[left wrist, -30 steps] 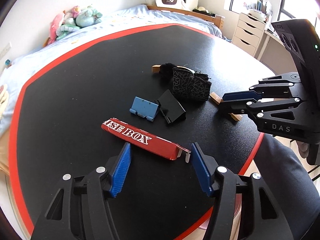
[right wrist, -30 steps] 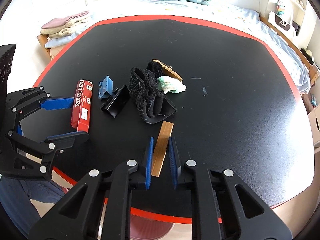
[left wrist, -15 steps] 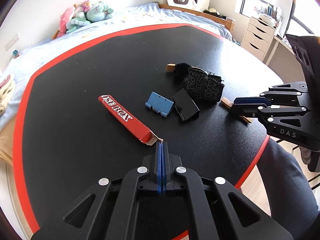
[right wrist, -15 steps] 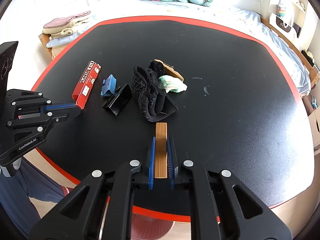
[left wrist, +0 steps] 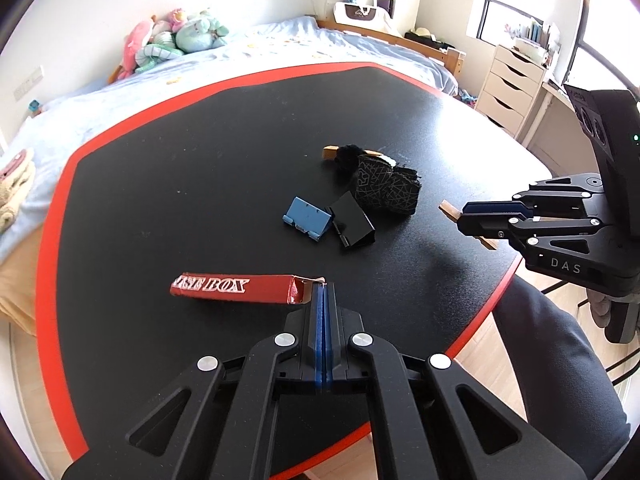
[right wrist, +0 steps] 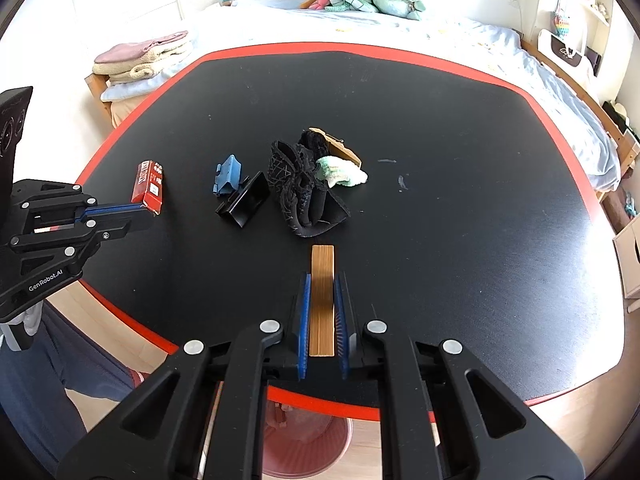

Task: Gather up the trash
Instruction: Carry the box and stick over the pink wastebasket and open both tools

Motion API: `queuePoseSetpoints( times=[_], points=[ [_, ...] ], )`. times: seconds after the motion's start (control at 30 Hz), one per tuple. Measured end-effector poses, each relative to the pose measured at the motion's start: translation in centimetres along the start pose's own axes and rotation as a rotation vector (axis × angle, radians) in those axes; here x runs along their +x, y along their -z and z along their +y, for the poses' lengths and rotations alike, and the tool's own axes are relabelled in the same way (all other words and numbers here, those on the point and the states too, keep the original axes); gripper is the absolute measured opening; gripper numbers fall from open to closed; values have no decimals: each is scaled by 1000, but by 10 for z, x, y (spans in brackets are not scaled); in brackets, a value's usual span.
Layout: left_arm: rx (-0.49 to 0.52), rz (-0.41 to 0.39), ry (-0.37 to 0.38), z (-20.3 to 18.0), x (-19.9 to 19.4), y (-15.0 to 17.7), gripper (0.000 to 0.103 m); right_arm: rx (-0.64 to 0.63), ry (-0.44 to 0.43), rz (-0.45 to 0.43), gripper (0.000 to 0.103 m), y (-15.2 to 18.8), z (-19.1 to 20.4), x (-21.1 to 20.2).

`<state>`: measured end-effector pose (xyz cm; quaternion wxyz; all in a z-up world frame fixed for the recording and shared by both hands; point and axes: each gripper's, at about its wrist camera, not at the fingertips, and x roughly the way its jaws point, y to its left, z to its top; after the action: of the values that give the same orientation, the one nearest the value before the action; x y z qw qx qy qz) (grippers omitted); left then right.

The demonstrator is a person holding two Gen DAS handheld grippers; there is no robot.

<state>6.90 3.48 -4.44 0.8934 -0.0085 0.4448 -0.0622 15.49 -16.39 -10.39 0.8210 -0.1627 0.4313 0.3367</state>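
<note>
My left gripper (left wrist: 322,289) is shut on the torn end flap of a long red box (left wrist: 234,289), which shows in the right wrist view (right wrist: 150,188) near the table's left edge. My right gripper (right wrist: 322,280) is shut on a flat wooden block (right wrist: 322,300), also seen in the left wrist view (left wrist: 450,210) sticking out of the fingers. A black patterned pouch (right wrist: 298,184) with a pale green crumpled wad (right wrist: 340,172) and a second wooden piece (right wrist: 340,148) lies mid-table.
A blue clip stand (left wrist: 306,220) and a black stand (left wrist: 354,224) lie beside the pouch on the black, red-edged table (right wrist: 480,200). A pink bin (right wrist: 308,448) stands on the floor under the near edge. A bed surrounds the far side.
My left gripper closed from open onto the red box's end and swung the box round. My right gripper, holding the wooden block, pulled it straight back toward the table's near edge.
</note>
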Motion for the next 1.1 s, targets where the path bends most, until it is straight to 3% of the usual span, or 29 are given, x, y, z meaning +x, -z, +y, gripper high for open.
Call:
queuePoseSetpoints(
  times=[0.6,0.93,1.1],
  points=[
    [41,-76,75,-50,-58,9,0,-45,-46,-83,11,32,15,-83],
    [70,-68,131,-80,-68,30,0,-63,-74,-60,11,74,27,-109],
    [71,-28,168,-93,-62,49,0,-56,-97,-22,11,99,31,-110]
  ],
)
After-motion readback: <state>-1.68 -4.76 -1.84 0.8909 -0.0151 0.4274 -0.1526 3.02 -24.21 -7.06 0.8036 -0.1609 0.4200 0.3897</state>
